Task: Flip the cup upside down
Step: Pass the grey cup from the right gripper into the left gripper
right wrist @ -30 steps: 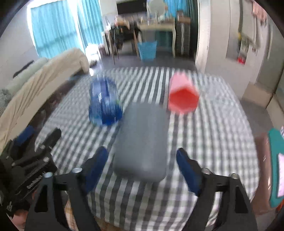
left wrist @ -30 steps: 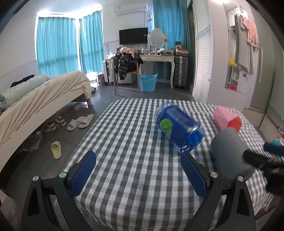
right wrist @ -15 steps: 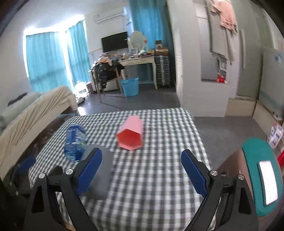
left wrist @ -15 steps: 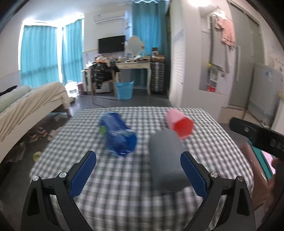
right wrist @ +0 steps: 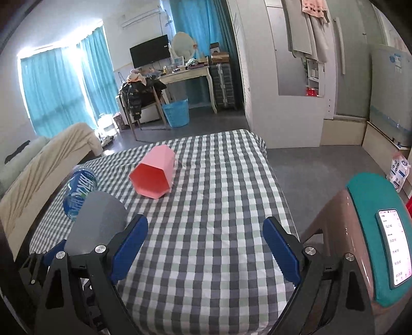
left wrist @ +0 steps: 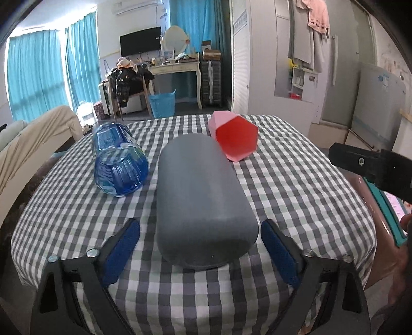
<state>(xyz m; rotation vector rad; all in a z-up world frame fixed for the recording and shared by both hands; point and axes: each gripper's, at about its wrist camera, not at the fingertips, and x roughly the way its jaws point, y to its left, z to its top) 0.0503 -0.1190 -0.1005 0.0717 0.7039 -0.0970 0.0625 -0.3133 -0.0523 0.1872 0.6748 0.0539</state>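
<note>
Blue bottle (left wrist: 119, 162) lying on side, left part of checked table (left wrist: 296, 180). Grey cup (left wrist: 203, 203) lying on side at table centre, near end between pads of left gripper (left wrist: 200, 248), jaws wide, not touching cup. Pink cup (left wrist: 235, 136) on side, just behind grey cup. Right gripper (right wrist: 205, 248) released, holding nothing, over bare cloth right of grey cup.

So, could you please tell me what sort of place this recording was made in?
Most likely a lived-in bedroom: a bed by teal curtains, a dressing table with mirror, and clothes hanging up.
</note>
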